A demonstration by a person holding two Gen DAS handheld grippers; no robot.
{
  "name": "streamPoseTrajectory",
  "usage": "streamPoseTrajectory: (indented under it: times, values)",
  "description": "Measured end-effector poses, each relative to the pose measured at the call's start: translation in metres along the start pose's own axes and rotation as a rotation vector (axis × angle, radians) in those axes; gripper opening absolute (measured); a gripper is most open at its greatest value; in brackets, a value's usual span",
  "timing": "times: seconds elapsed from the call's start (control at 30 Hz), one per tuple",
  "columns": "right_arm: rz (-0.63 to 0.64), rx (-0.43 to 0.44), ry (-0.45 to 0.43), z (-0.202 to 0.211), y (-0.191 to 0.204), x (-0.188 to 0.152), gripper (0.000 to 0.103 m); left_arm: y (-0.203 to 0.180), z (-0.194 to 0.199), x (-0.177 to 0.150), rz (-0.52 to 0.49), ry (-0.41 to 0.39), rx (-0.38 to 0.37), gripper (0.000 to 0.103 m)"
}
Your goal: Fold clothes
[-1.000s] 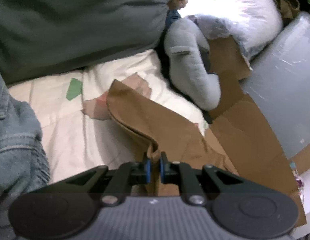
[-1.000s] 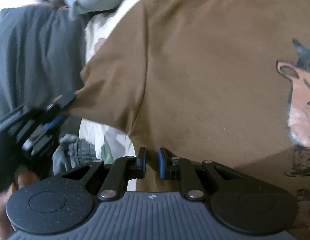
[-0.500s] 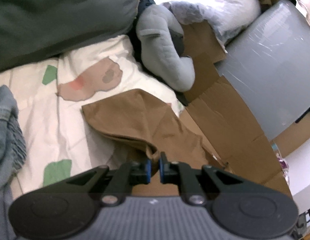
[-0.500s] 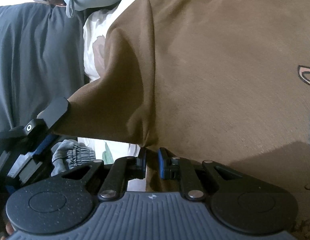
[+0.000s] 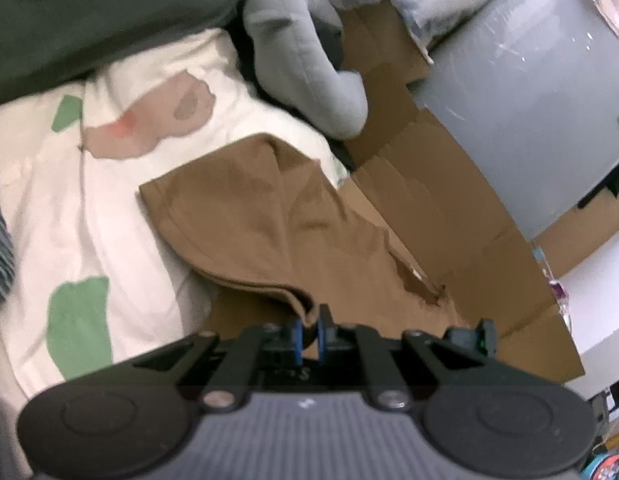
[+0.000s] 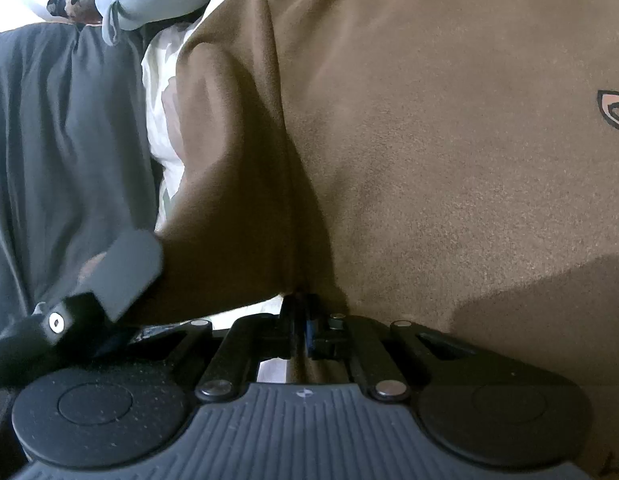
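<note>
The brown cotton T-shirt with a printed figure on its front [image 6: 449,140] lies spread over a white bedsheet patterned with green and pink shapes [image 5: 69,208], part of it lifted clear of the bed. In the left wrist view a sleeve or corner of it [image 5: 245,216] lies folded back on the sheet, its doubled hem running down to the left gripper [image 5: 308,334], whose blue-padded fingers are closed tight on that edge. The right gripper [image 6: 303,330] pinches a gathered ridge of the same cloth, fingers all but together; from there the fabric fans upward in soft creases.

The shirt looks light, limp and matte, not slippery: it sags wherever it is not held and will crease along any line it is pulled taut across. Hems and seams are the firmest places to hold, since a single layer of the body would slip or bunch. With both grips near one edge, that edge could be carried across in one sheet, I judge.

Around it sit a dark grey-green pillow [image 5: 101,12], a pale grey plush toy [image 5: 301,72], flattened brown cardboard [image 5: 449,208] and a grey plastic-wrapped panel [image 5: 525,112].
</note>
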State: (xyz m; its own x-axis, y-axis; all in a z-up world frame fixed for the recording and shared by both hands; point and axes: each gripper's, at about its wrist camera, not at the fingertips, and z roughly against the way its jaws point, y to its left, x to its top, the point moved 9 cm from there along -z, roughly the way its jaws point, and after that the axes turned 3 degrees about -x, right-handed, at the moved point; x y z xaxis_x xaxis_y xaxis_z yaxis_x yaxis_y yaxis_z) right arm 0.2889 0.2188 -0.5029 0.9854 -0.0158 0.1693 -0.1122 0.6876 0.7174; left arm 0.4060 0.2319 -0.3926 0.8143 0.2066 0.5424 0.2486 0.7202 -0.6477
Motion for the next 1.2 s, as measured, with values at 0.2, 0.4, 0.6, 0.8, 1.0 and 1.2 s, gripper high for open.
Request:
streamPoseTrajectory:
  times: [0.2,0.4,0.6,0.8,1.0,1.2]
  values:
    - [-0.021,0.018,-0.001,0.002,-0.004,-0.002,0.008,-0.002,-0.004,-0.002,-0.02,0.011,0.005,0.007]
    - [-0.042,0.005,0.004,0.025,-0.017,-0.01,0.012,-0.006,-0.008,-0.007,-0.061,0.048,0.023,0.008]
    - [-0.063,-0.022,0.012,0.057,-0.034,-0.021,0.014,-0.006,-0.015,-0.021,-0.108,0.11,0.037,0.011]
    - [-0.054,-0.063,-0.007,0.091,-0.049,-0.027,0.034,-0.013,-0.023,-0.043,-0.19,0.175,0.064,0.045]
    - [-0.029,-0.094,-0.019,0.101,-0.053,-0.019,0.039,-0.005,-0.012,-0.046,-0.202,0.183,0.108,0.057]
    - [-0.011,-0.109,-0.034,0.108,-0.055,-0.011,0.04,0.017,0.001,-0.036,-0.201,0.157,0.209,0.057]
